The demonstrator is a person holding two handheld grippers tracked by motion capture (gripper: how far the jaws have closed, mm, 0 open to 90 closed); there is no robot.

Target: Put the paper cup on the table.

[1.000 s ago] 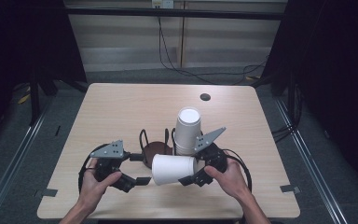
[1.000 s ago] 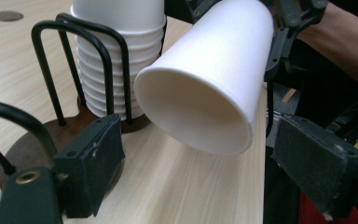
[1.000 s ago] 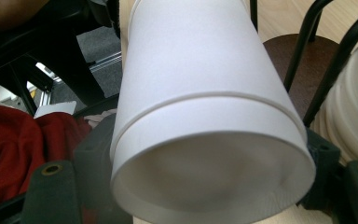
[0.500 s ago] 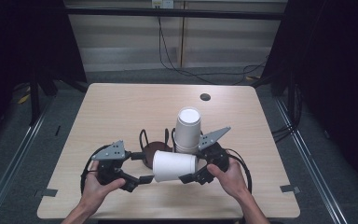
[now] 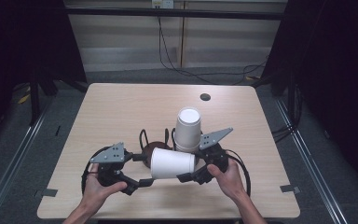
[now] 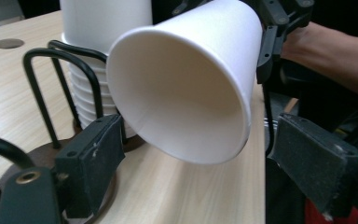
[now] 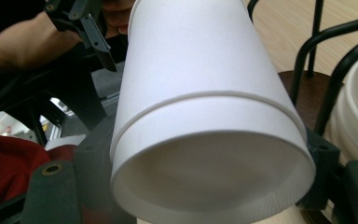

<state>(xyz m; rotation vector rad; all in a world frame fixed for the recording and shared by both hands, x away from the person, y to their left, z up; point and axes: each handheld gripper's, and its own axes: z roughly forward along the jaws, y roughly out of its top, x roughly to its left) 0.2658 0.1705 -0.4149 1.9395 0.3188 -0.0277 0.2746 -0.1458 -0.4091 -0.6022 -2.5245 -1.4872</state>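
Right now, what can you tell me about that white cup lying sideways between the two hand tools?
The white cup looks like plain paper, tapered, and empty inside. It lies on its side above the table, its wide mouth toward the left gripper, whose jaws stand apart around the rim. The right gripper clamps its narrow base end. Behind it a stack of like cups stands upside down in a black wire holder.

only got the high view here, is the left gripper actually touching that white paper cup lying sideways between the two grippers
observer: No. In the left gripper view the white paper cup's open mouth sits between the left gripper's jaws, with a gap on each side.
operator: anything inside it
observer: Nothing. That view looks straight into the mouth, and the inside is bare white.
operator: so what holds it up
observer: The right gripper. Its own view shows its jaws clamped on both sides of the cup's base end.
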